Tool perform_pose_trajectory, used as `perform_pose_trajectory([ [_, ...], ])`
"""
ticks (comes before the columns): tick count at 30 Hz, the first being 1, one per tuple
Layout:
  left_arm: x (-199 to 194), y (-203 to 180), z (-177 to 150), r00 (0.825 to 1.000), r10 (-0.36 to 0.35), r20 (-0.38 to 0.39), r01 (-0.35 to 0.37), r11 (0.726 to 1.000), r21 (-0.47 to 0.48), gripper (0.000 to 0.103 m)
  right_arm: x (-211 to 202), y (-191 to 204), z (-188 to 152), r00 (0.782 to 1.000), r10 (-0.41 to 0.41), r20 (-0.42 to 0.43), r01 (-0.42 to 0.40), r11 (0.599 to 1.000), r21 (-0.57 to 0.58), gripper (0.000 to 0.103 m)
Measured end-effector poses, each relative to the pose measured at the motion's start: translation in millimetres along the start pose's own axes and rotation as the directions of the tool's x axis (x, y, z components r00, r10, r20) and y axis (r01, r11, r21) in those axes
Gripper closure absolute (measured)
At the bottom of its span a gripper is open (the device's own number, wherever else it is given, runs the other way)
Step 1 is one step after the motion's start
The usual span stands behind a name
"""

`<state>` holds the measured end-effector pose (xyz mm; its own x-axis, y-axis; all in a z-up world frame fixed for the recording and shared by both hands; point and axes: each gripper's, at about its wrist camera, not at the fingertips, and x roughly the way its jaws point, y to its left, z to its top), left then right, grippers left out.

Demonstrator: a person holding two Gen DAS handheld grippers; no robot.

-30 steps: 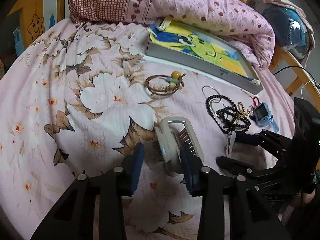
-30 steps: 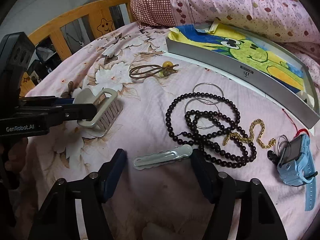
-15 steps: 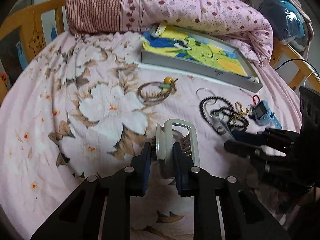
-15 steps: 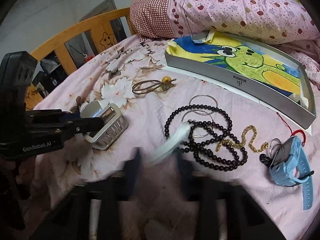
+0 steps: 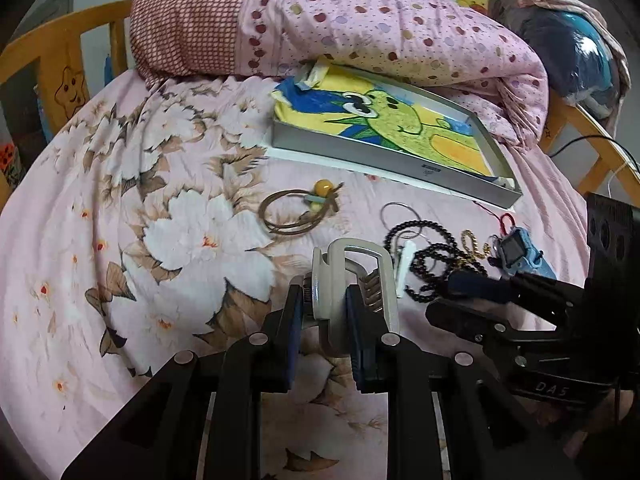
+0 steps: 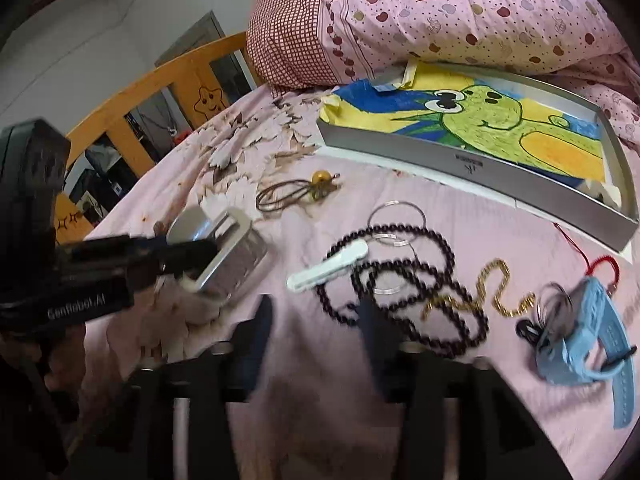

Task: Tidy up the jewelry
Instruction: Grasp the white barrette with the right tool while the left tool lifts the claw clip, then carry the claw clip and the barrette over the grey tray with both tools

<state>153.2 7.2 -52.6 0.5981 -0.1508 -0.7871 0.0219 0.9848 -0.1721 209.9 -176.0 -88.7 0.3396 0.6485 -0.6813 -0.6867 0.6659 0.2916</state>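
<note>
Jewelry spread on my pink flowery bed.

I see a big grey hair claw clip (image 5: 352,280) with metal teeth, standing up, pinched by its flat end. A white flat hair clip (image 6: 328,266) lies with its tip on the black bead necklace (image 6: 404,284), which sits in messy loops. Two thin silver rings (image 6: 396,216) lie at the top of the beads. A gold chain (image 6: 480,292) wiggles beside the beads. A blue toy watch (image 6: 580,340) lies just past the chain. A brown cord bracelet (image 5: 298,210) with a yellow bead lies apart. The grey tray (image 6: 440,160) holds a frog drawing.
</note>
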Motion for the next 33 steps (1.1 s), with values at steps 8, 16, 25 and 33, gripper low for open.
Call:
perform_pose_trajectory([
  [8,3.6,31.5,1.8,1.000,0.011,-0.012,-0.012,0.994,-0.110,0.085,20.2,-0.9,13.5,0.999,-0.036,0.008,0.036,0.995,-0.098,0.046],
  [16,7.0,39.8,2.3,0.999,0.018,-0.031,-0.022,0.988,-0.152,0.085,41.2,1.1,20.0,1.000,-0.018,-0.024,0.013,0.982,-0.186,0.045],
  [25,9.5,34.1,6.6,0.999,0.027,-0.029,-0.031,0.989,-0.144,0.085,40.9,-0.2,17.0,1.000,-0.027,-0.015,0.024,0.983,-0.184,0.049],
  [33,2.5,27.6,16.0,1.000,0.030,0.010,-0.028,0.990,-0.139,0.085,26.6,-4.3,17.7,1.000,-0.020,0.014,0.022,0.987,-0.158,0.049],
])
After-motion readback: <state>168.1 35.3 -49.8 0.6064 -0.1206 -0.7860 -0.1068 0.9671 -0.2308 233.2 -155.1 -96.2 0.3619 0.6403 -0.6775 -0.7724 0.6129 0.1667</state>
